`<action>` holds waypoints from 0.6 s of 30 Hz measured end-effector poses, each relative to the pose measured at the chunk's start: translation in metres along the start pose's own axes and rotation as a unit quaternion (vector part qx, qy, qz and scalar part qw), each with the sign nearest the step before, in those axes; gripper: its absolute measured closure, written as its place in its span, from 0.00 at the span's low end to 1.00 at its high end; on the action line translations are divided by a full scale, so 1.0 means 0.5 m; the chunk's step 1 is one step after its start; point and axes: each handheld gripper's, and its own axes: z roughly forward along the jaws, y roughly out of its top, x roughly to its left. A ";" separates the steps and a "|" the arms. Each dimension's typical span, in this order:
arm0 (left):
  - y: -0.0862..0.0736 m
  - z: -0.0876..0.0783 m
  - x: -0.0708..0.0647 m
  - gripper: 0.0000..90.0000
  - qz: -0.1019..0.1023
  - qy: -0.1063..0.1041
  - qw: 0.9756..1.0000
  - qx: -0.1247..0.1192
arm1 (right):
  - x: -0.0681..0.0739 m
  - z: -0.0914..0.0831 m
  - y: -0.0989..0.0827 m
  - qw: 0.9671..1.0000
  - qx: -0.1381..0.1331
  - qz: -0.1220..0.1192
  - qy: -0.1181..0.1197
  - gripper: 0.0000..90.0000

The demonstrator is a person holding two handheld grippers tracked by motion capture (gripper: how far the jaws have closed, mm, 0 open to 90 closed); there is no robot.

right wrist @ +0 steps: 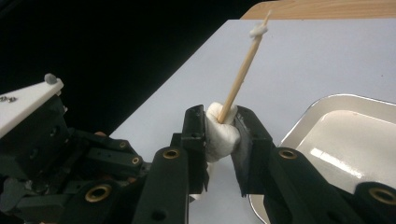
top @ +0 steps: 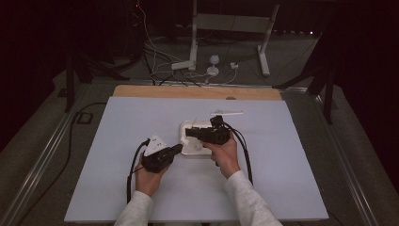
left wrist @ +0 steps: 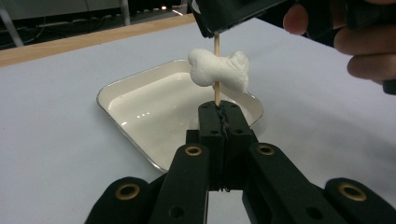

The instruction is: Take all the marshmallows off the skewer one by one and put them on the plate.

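Left gripper view: your left tongs (left wrist: pixel 219 116) pinched the skewer (left wrist: pixel 216 93) below the marshmallow (left wrist: pixel 219 70); right tongs (right wrist: pixel 219 128) squeezed it, above the tray (left wrist: pixel 154 121). Pulling crooked risked snapping the skewer or tearing the marshmallow.

Table (top: pixel 117 188): flat pale blue-grey sheet over top, bare wood strip (top: pixel 141 91) exposed along far edge. Shallow white rectangular metal tray (top: pixel 184 128) sits on sheet near centre. Thin white stick-like strip (top: pixel 228 113) lies flat on sheet just beyond tray, apart from it.
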 end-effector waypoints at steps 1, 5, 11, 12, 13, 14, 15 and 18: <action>0.000 0.000 0.000 1.00 0.001 0.000 1.000 0.001 | 0.000 0.000 0.000 1.000 0.000 0.000 0.000 0.85; -0.003 0.002 -0.001 1.00 0.006 0.004 1.000 0.008 | -0.003 -0.010 0.006 1.000 -0.012 0.008 -0.005 0.85; -0.009 0.010 -0.006 1.00 0.013 0.001 1.000 0.016 | -0.012 -0.040 0.027 1.000 -0.025 0.008 -0.017 0.86; -0.009 0.010 -0.006 1.00 0.011 0.000 1.000 0.015 | -0.013 -0.045 0.030 0.999 -0.027 0.010 -0.017 0.86; -0.008 0.010 -0.006 1.00 0.012 0.000 1.000 0.014 | -0.013 -0.049 0.033 0.999 -0.029 0.009 -0.019 0.85; -0.008 0.009 -0.006 1.00 0.011 -0.001 1.000 0.013 | -0.014 -0.052 0.036 0.999 -0.030 0.007 -0.020 0.86; -0.008 0.009 -0.006 1.00 0.011 -0.002 1.000 0.013 | -0.013 -0.054 0.038 0.999 -0.028 0.007 -0.022 0.86; -0.009 0.008 -0.004 1.00 0.009 -0.003 1.000 0.012 | -0.013 -0.057 0.042 0.999 -0.028 0.004 -0.024 0.86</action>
